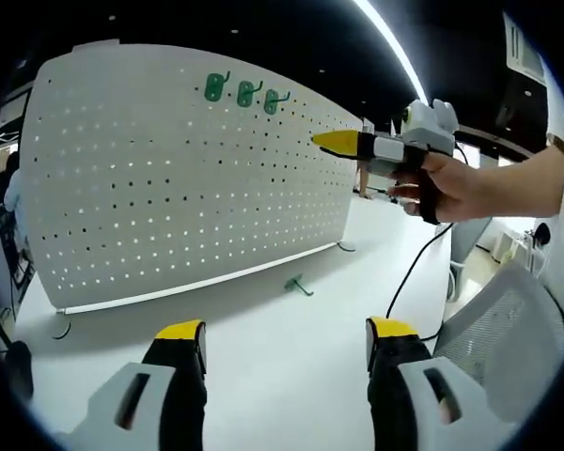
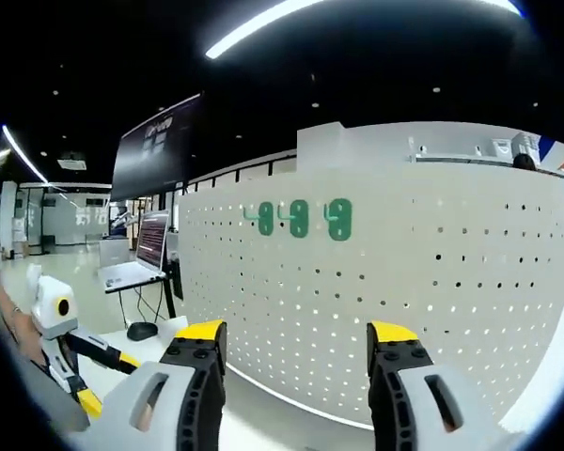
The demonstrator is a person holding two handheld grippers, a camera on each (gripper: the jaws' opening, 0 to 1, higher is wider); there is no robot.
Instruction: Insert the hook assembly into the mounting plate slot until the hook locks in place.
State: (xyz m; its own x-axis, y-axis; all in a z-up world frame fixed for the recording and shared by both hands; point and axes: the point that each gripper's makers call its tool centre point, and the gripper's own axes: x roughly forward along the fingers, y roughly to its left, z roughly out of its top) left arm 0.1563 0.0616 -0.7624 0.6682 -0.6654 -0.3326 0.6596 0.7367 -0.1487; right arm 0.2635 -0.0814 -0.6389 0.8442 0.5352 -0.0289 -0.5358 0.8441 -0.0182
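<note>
Loose green hook [image 1: 299,284] flat on white table [image 1: 291,357], ahead of left gripper [image 1: 287,346] and between its jaws in view, near base of white pegboard [image 1: 169,178]. Three green hooks [image 1: 246,91] already seated in a row high on board; same trio [image 2: 301,218] straight ahead above right gripper [image 2: 296,348]. Left jaws wide apart, nothing between. Right jaws likewise apart, empty. Right gripper [image 1: 343,142] held in person's hand [image 1: 451,186], raised near board's right edge, well above loose hook. Laptop [image 2: 136,254] left of right gripper.
</note>
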